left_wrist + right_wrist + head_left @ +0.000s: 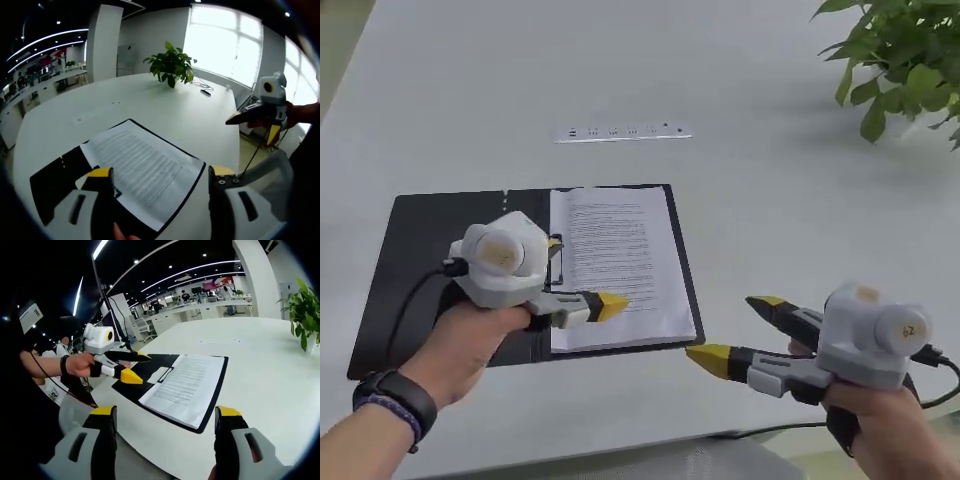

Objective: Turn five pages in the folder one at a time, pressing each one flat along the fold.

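Place: an open-plan office.
Worktop: a long, plain white worktop (790, 310) with a socket strip (622, 132) set flush into its middle.
Background: rows of white desks (200, 307) carrying screens.
Ceiling: dark, crossed by long light strips (195, 270) and small spotlights.
Daylight: tall windows (225, 45) along one wall.
Fittings: a potted plant (171, 65) on the worktop and a square white column (102, 42).

Matt black folder (430, 250) laid open on smooth white table (770, 200), printed white paper pages (615, 260) clipped inside it, glossy green plant leaves (900, 60) beyond
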Demonstrator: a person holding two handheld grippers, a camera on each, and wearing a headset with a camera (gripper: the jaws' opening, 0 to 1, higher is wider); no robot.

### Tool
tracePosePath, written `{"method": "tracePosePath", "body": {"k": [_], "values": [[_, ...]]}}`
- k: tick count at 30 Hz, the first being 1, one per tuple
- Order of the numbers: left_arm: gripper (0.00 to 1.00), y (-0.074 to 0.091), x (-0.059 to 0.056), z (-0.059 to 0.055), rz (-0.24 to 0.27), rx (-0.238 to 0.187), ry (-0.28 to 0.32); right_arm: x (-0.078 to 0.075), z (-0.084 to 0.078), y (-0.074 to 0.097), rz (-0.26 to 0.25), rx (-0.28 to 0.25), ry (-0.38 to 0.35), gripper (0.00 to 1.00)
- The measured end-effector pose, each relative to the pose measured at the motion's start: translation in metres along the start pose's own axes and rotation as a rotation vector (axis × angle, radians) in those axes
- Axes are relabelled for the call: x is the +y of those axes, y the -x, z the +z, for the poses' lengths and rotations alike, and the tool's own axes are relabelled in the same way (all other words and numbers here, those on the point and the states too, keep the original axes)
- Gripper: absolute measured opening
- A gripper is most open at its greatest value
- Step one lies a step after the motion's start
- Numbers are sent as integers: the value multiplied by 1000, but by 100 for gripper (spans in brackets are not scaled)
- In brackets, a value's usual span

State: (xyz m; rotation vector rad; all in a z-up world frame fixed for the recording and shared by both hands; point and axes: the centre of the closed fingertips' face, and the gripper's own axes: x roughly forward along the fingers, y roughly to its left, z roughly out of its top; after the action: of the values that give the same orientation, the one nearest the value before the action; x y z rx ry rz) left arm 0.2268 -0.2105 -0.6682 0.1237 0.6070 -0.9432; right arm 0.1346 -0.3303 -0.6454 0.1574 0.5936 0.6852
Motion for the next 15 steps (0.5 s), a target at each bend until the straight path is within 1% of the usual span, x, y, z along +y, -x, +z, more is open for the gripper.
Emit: {"method": "tracePosePath", "body": {"k": [3, 6, 7, 8, 10, 13, 15], "values": [[77, -11, -1, -3, -9, 15, -9, 0, -2, 1, 1, 13, 10, 80], [77, -21, -3, -5, -16, 31, -23, -1, -3, 1, -1, 16, 9, 80], [77, -25, -2, -7, -19, 34, -26, 0, -3, 1, -1, 14, 6, 80], [77, -32, -1, -9, -19, 39, -29, 0, -3, 1, -1, 13, 4, 80], [78, -39, -1, -11, -5, 48, -39, 1, -4, 1, -1, 16, 3, 80], [78, -49, -7, -14, -13, 59, -39, 2, -4, 1, 2, 18, 2, 79], [78, -60, -10, -19, -19, 72, -48, 2, -4, 0, 2, 17, -1, 79]]}}
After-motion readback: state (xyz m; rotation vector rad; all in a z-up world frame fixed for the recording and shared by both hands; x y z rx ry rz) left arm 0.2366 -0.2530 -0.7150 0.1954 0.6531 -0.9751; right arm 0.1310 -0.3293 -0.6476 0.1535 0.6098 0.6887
